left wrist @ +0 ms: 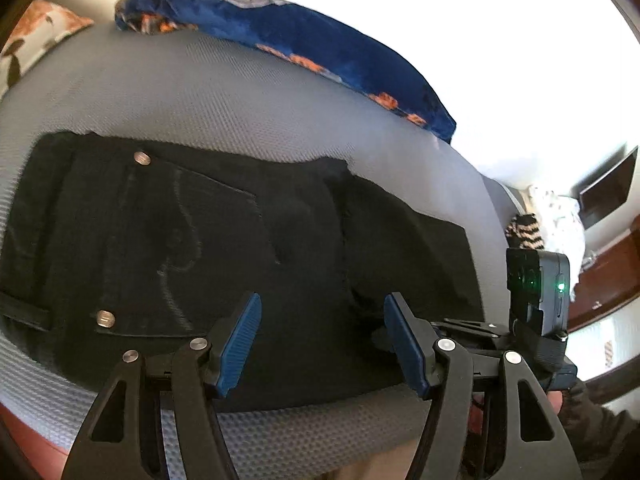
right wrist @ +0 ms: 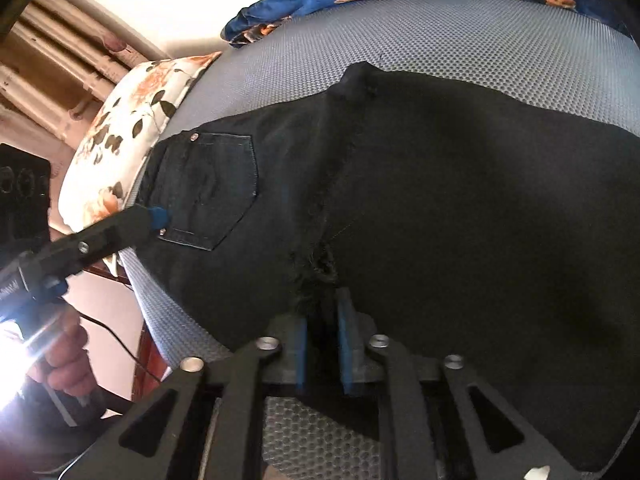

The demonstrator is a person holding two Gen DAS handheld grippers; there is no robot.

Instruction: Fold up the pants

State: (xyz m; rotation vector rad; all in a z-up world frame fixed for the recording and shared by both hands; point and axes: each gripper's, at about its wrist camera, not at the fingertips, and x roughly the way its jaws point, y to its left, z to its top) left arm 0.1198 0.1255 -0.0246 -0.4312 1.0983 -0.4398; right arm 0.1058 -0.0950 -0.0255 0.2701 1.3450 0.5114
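Note:
Black pants (left wrist: pixel 224 232) lie flat on a grey mesh mattress (left wrist: pixel 192 92), back pocket (left wrist: pixel 160 248) up, legs folded over the seat. My left gripper (left wrist: pixel 320 340) is open and empty, hovering over the pants' near edge. It also shows in the right wrist view (right wrist: pixel 158 218), at the pocket. My right gripper (right wrist: pixel 323 336) is shut on the frayed near edge of the black pants (right wrist: pixel 440 220). The right gripper's body (left wrist: pixel 536 292) shows at the right of the left wrist view; its fingertips are hidden there.
A blue floral blanket (left wrist: pixel 320 44) lies along the mattress's far edge. A floral pillow (right wrist: pixel 128 140) sits at the head end. A striped cloth (left wrist: pixel 524 232) and wooden furniture (left wrist: pixel 608 272) stand beyond the mattress's right end. A radiator (right wrist: pixel 60 64) is against the wall.

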